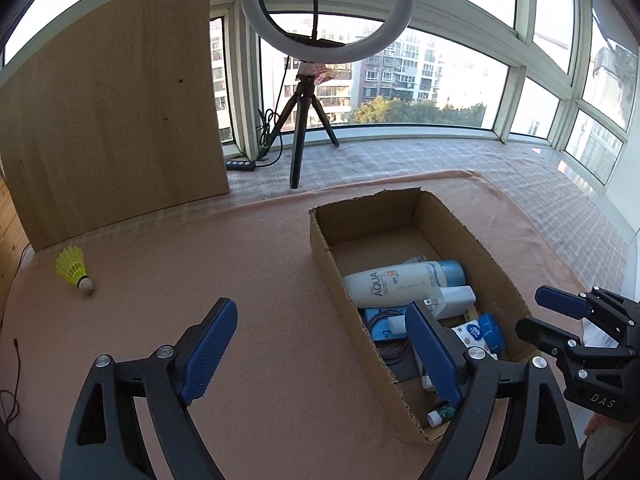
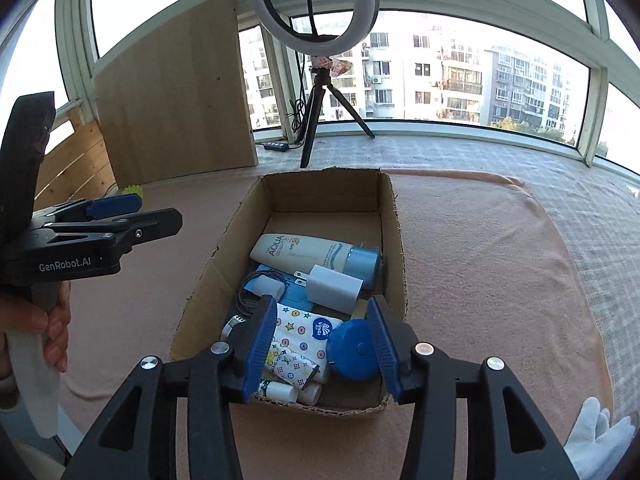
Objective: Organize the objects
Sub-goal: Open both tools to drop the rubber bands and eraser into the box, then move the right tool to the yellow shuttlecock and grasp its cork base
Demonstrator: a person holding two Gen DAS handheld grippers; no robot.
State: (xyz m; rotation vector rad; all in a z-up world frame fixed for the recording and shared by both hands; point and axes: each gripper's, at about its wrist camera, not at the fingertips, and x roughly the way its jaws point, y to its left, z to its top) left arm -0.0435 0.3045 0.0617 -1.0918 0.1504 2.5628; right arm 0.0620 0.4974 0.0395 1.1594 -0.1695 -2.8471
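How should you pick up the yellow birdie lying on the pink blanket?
Probably by the feather skirt of the shuttlecock, from above. It lies on its side on the blanket, white cork tip toward the camera, skirt flaring away. The skirt is the widest, softest part, so open jaws can straddle it and close gently. The small round cork could slip out. The left gripper, open and empty, is nearest.

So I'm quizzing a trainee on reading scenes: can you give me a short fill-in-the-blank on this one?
1. The AQUA bottle lies inside the ____ box.
2. The only item left out on the pink blanket is a yellow ____.
3. The round tape measure in the box is ____ in colour.
4. Behind the box a ring light stands on a ____.

Missing words: cardboard; shuttlecock; blue; tripod
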